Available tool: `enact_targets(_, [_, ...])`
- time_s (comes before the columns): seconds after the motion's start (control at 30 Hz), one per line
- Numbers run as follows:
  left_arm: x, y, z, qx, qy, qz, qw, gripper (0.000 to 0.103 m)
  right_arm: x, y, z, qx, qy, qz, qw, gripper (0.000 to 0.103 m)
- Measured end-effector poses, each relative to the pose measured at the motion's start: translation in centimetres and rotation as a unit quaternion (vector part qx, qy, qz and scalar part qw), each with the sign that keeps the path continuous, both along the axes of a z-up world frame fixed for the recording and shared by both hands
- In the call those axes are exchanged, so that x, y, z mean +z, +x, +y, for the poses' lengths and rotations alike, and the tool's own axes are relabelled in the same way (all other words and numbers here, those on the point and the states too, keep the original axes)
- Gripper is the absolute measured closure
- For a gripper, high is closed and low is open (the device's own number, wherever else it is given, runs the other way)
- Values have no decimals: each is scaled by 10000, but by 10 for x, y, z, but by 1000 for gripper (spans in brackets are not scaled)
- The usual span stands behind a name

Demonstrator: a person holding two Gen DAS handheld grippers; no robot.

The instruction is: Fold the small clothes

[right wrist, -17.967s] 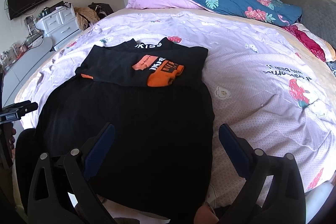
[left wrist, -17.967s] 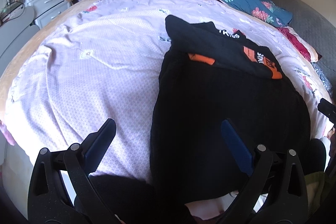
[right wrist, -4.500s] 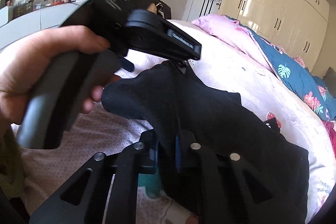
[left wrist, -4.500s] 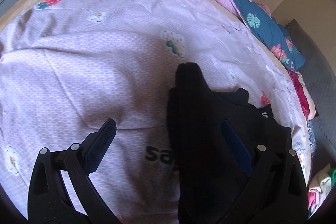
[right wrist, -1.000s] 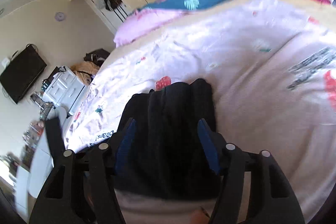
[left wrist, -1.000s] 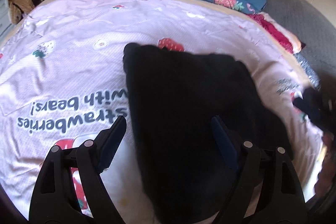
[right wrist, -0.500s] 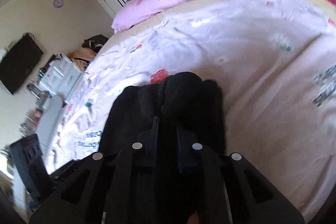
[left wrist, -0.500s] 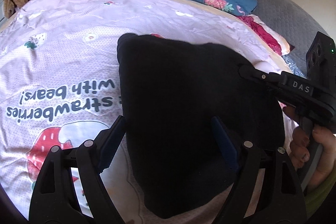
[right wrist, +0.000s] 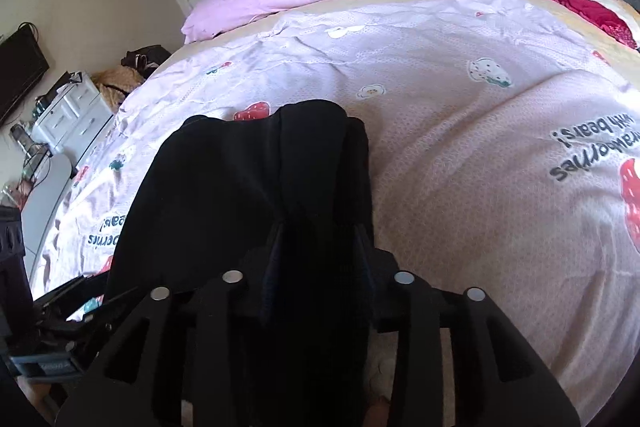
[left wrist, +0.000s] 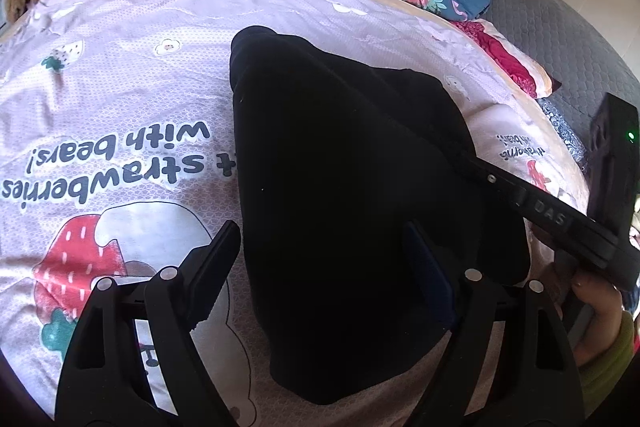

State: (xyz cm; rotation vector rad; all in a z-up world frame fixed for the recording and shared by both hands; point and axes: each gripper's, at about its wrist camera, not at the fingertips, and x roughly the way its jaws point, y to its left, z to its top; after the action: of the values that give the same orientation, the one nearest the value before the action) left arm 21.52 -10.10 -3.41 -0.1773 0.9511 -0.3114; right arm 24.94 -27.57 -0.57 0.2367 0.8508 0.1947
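Black garment (left wrist: pixel 340 187): folded, lying on pink strawberry-print bedspread (left wrist: pixel 120 99).
Left hand-held gripper (left wrist: pixel 320 259): jaws wide, nothing held, poised over the garment's near edge.
Right hand-held gripper (right wrist: pixel 318 247): jaws narrow, just been opening, a bunched fold of the garment between them; contact with the pads unclear.

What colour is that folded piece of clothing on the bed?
Plain black. The folded garment shows best in the left wrist view, lying on the pink strawberry-print bedspread.
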Motion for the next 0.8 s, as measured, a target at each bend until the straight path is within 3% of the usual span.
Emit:
enact_targets(0.4, [6, -11, 4, 23, 31, -40, 10000, 28, 12, -47, -2, -287, -648, -388, 9967, 47])
enact_targets(0.57, [11, -18, 4, 25, 68, -98, 9999, 28, 19, -62, -5, -402, -730, -491, 9953, 35])
enact_targets(0.63, [14, -22, 6, 33, 70, -119, 9999, 28, 23, -68, -6, -444, -723, -564, 9948, 24])
enact_targets(0.8, [24, -34, 9, 53, 108, -262, 9996, 15, 40, -92, -8, -500, -730, -860, 9924, 8])
